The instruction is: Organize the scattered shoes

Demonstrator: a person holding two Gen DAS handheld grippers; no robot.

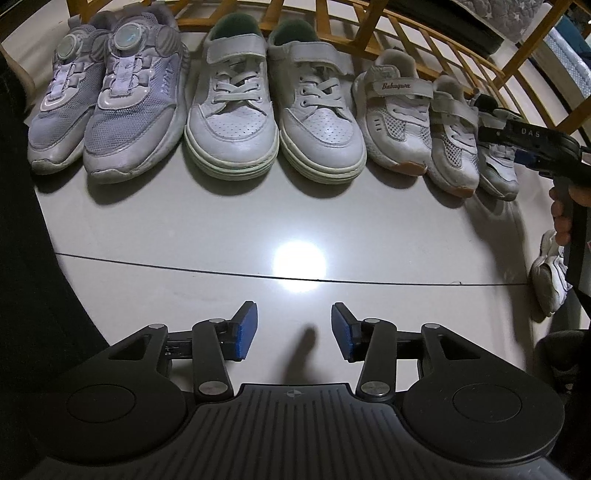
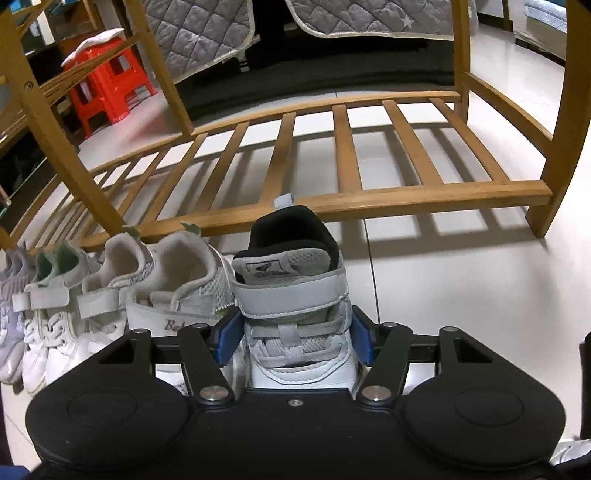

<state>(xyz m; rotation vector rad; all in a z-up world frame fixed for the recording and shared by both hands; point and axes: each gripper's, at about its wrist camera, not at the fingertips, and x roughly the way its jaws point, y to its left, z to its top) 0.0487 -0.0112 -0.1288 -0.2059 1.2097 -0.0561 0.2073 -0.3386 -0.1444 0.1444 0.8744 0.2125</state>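
Observation:
My right gripper point(image 2: 293, 339) is shut on a small white and grey strap shoe with a black lining point(image 2: 291, 295), its blue pads pressing both sides. The shoe stands at the right end of a row along the floor, next to a small white mesh pair point(image 1: 417, 122). Further left in the row are a white pair with green lining point(image 1: 273, 122) and a lavender dial-lace pair point(image 1: 110, 110). In the left wrist view the held shoe point(image 1: 496, 170) shows under the right gripper point(image 1: 487, 122). My left gripper point(image 1: 294, 330) hangs open over bare floor, nothing between its pads.
A low wooden slatted rack point(image 2: 406, 195) stands just behind the row of shoes. One more white shoe point(image 1: 550, 273) lies loose at the far right, beside the hand holding the right gripper. A red stool point(image 2: 107, 92) and a quilted cover point(image 2: 207, 33) lie beyond the rack.

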